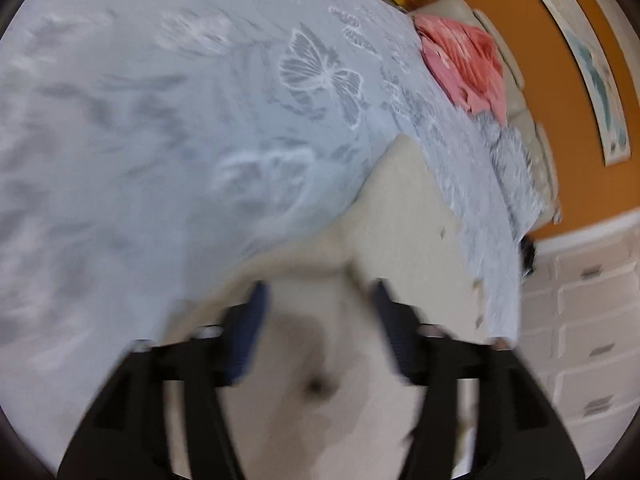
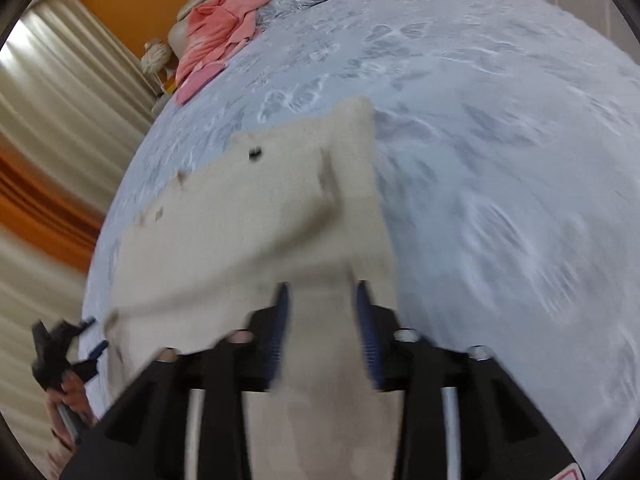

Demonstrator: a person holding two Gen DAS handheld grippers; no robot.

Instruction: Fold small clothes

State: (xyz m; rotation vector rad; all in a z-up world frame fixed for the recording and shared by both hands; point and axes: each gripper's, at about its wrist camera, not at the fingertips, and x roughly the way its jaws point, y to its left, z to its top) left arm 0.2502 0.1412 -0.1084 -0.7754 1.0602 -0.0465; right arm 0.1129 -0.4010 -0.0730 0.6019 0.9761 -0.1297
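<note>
A small cream garment (image 2: 256,216) with dark specks lies on the blue-grey butterfly bedspread (image 2: 480,140); it also shows in the left wrist view (image 1: 400,208). My right gripper (image 2: 322,304) is open, its blue-padded fingers (image 2: 280,320) over the garment's near edge, where a flap is folded up. My left gripper (image 1: 318,300) is open over another part of the cream garment, with a dark spot (image 1: 318,386) between its fingers. The left gripper also shows at the left edge of the right wrist view (image 2: 94,336). Both views are motion-blurred.
A pink garment (image 1: 468,64) lies crumpled at the head of the bed by beige pillows (image 1: 532,128), also in the right wrist view (image 2: 218,36). An orange wall (image 1: 536,80), a white dresser (image 1: 588,320) and curtains (image 2: 48,92) surround the bed.
</note>
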